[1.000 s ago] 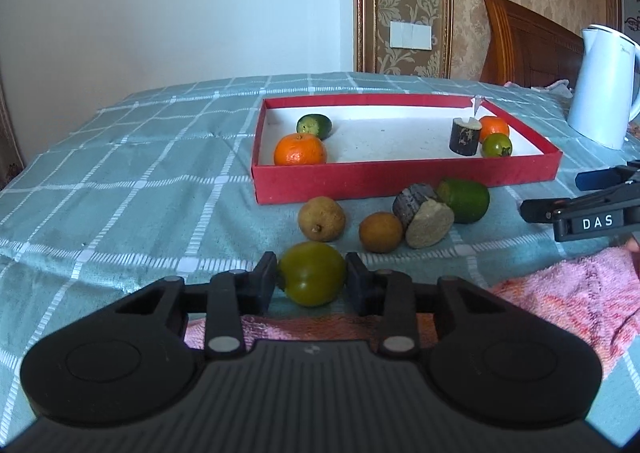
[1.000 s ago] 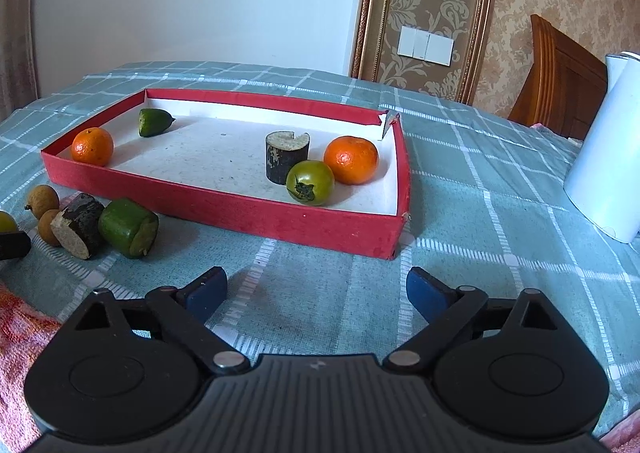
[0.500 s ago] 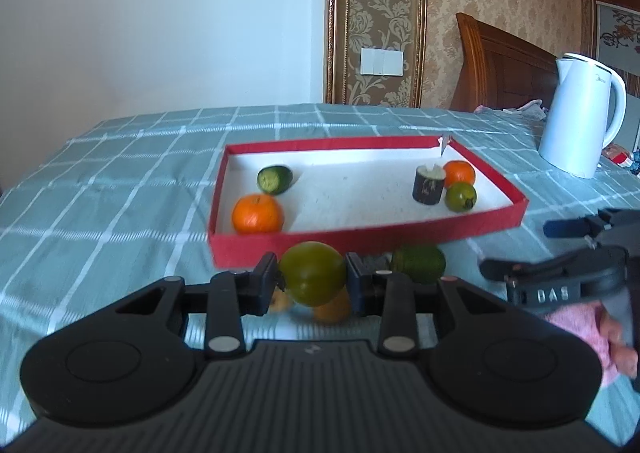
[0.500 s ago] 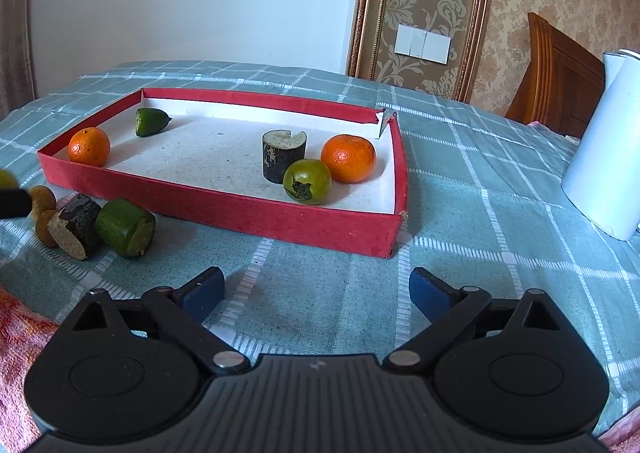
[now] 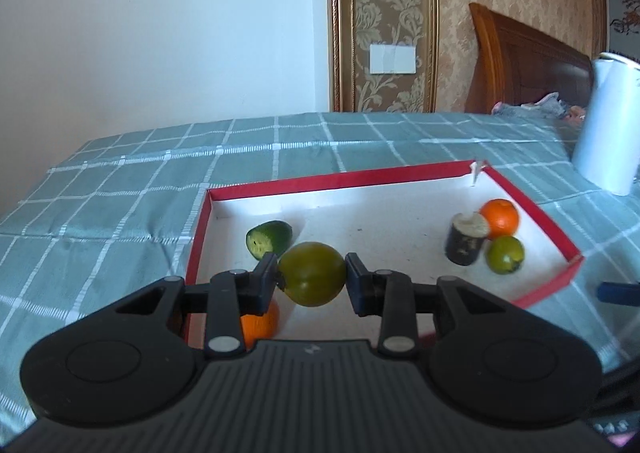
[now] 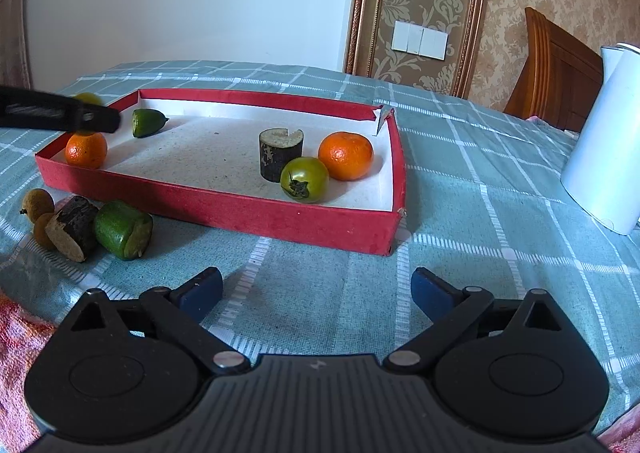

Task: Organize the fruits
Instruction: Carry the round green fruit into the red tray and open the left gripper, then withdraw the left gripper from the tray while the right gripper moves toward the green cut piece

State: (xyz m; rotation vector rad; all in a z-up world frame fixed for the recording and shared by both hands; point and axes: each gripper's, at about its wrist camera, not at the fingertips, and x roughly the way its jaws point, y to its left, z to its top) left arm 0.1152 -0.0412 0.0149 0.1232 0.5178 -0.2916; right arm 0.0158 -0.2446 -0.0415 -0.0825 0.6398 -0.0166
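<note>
The left gripper (image 5: 311, 279) is clamped on a green tomato (image 5: 312, 274), its pads pressing both sides, and holds it in the air over the near left part of the red tray (image 6: 256, 209). The tray is a shallow red box with a white floor, lying on a teal checked cloth (image 6: 460, 189).

Inside the tray, at its left end, sit an orange (image 6: 86, 149) and a green cucumber piece (image 6: 147, 122) a little behind it. At the right end a dark stump-like chunk (image 6: 280, 154) stands upright, with a second green tomato (image 6: 305, 179) just in front of it and a second orange (image 6: 346, 155) just beside both.

Outside the tray, on the cloth by its front left wall, lie two small brown round fruits (image 6: 38, 203), a dark chunk with a pale cut face (image 6: 72, 228) and a green cut piece (image 6: 124, 229), all close together.

The right gripper (image 6: 316, 291) hovers above the cloth in front of the tray with its jaws wide apart and nothing between them. A white kettle (image 6: 608, 141) stands to the right, apart from the tray.
</note>
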